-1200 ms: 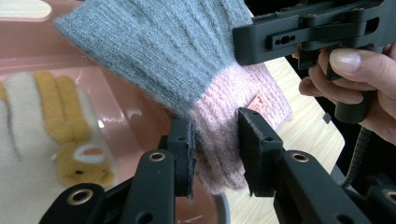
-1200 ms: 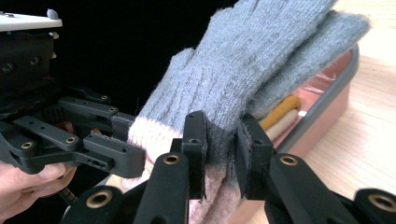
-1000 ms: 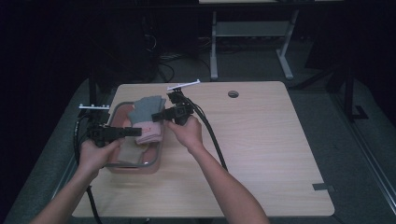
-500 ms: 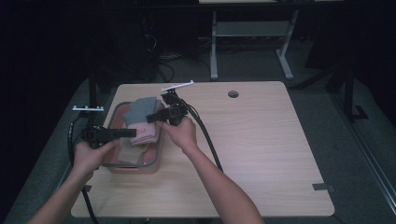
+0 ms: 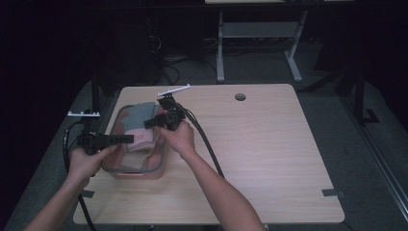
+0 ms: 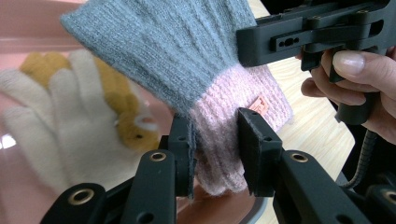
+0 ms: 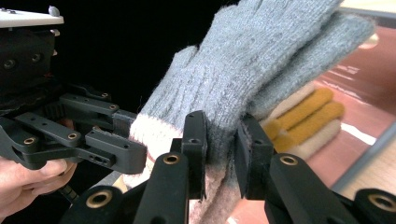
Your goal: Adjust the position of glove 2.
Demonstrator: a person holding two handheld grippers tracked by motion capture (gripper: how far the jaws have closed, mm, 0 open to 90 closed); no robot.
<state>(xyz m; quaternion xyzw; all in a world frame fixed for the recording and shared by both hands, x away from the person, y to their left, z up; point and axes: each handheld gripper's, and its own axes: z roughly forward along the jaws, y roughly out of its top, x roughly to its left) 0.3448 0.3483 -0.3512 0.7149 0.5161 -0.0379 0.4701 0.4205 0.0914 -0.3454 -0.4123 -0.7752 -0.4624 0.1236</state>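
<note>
A grey knitted glove [image 6: 168,51] with a pink cuff [image 6: 233,121] is held up over a pink plastic bin [image 5: 137,169] that stands on the left part of the bench [image 5: 269,159]. The left hand-held gripper [image 6: 215,140] is clamped on the pink cuff, its two black jaws pressing the knit from both sides. The right hand-held gripper [image 7: 219,140] is clamped on the grey part of the same glove, just above the cuff, and the glove's fingers rise beyond its jaws. In the high view the left hand-held gripper [image 5: 126,139] comes in from the left and the right hand-held gripper [image 5: 150,123] from the right, with the glove [image 5: 137,115] between them. Below the glove, inside the bin, lies a cream and mustard-yellow glove [image 6: 60,107]. A black cable [image 5: 204,142] trails from the right hand-held gripper across the bench towards the near edge.
</note>
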